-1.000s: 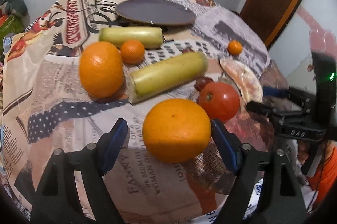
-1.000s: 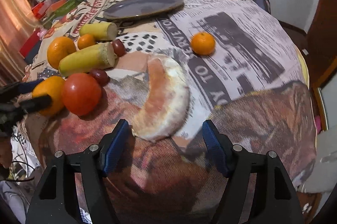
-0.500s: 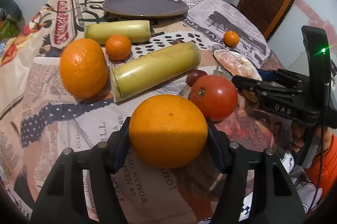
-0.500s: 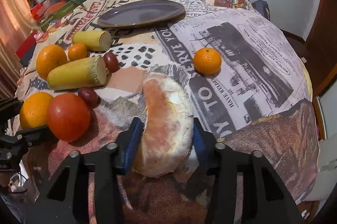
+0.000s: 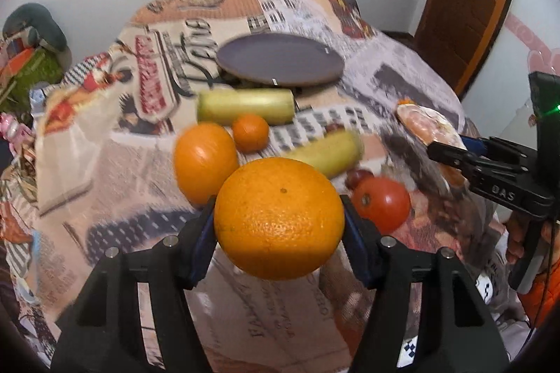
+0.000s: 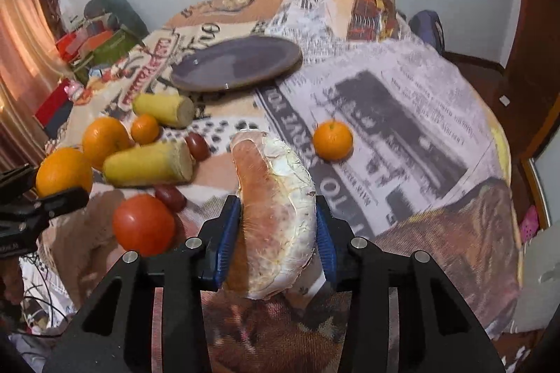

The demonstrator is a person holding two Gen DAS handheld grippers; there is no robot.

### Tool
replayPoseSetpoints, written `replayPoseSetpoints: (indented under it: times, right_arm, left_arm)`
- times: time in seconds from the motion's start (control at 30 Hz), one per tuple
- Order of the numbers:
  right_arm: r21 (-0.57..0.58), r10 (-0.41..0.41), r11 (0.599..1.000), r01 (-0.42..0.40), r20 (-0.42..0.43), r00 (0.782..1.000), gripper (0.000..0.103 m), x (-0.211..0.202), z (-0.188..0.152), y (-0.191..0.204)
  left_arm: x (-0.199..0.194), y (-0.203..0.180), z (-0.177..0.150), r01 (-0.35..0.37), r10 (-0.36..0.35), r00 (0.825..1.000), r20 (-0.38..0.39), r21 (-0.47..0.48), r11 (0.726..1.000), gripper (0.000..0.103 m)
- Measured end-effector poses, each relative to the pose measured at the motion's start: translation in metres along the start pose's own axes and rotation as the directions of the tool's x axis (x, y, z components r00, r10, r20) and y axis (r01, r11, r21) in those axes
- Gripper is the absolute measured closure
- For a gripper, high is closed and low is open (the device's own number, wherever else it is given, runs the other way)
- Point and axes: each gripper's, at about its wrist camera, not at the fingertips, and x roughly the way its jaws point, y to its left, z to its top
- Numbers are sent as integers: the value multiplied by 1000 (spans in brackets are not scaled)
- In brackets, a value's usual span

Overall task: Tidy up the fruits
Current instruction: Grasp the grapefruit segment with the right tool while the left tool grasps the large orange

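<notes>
in the left wrist view, the left gripper (image 5: 279, 233) holds a large orange (image 5: 279, 218) between its blue fingers (image 5: 203, 241), pressed on both sides and lifted clear of the newspaper-print cloth (image 5: 115, 184) that covers the counter. just behind it on the cloth lie a second orange (image 5: 204, 163), a small mandarin (image 5: 250, 132) and two pale yellow-green cut cylinders, the far one (image 5: 245, 106) near the empty dark plate (image 5: 280, 63), the near one (image 5: 329, 152) partly hidden by the held orange. right of the held orange sits a red tomato (image 5: 381, 203) with a dark red plum (image 5: 358, 177) just behind it.

in the right wrist view, the right gripper (image 6: 278, 234) has its fingers (image 6: 229, 233) set narrow on a peeled citrus wedge (image 6: 276, 215), pink flesh and white pith, gripped on both sides and raised off the cloth. a lone mandarin (image 6: 332, 140) rests on the cloth further right, well apart from the other fruit.
</notes>
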Motion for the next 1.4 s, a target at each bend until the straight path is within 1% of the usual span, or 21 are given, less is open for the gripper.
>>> replayPoseSetpoints:
  times: [0.17, 0.33, 0.6, 0.7, 0.83, 0.93, 1.07, 1.17, 1.4]
  right_arm:
    - [-33, -31, 999, 33, 77, 997, 65, -14, 20, 8]
    - [-50, -23, 998, 30, 140, 990, 65, -21, 45, 16]
    - [-42, -5, 999, 15, 225, 974, 65, -23, 80, 22]
    - [-38, -13, 999, 23, 250, 968, 65, -18, 91, 21]
    - [-22, -35, 999, 42, 265, 964, 65, -5, 105, 18]
    - [-8, -41, 999, 44, 265, 963, 65, 7, 116, 12]
    - [5, -41, 999, 41, 268, 962, 65, 20, 130, 8]
    - [6, -37, 999, 37, 268, 963, 65, 29, 138, 5]
    - [-28, -36, 999, 44, 247, 968, 65, 53, 152, 7]
  left_arm:
    - [-12, 8, 22, -13, 14, 998, 60, -9, 1000, 39]
    - [-20, 17, 43, -11, 13, 994, 108, -27, 1000, 39]
    - [-15, 29, 77, -24, 31, 989, 147, -48, 999, 39]
    - [-11, 33, 90, -33, 41, 986, 161, -51, 998, 39]
    - [-5, 41, 109, -35, 47, 980, 196, -63, 997, 39]
    - [3, 46, 121, -33, 46, 979, 198, -70, 997, 39]
    - [20, 50, 137, -38, 49, 980, 192, -61, 997, 39]
    - [36, 53, 148, -29, 40, 982, 183, -62, 998, 39]
    - [77, 60, 169, -33, 39, 989, 141, -49, 998, 39]
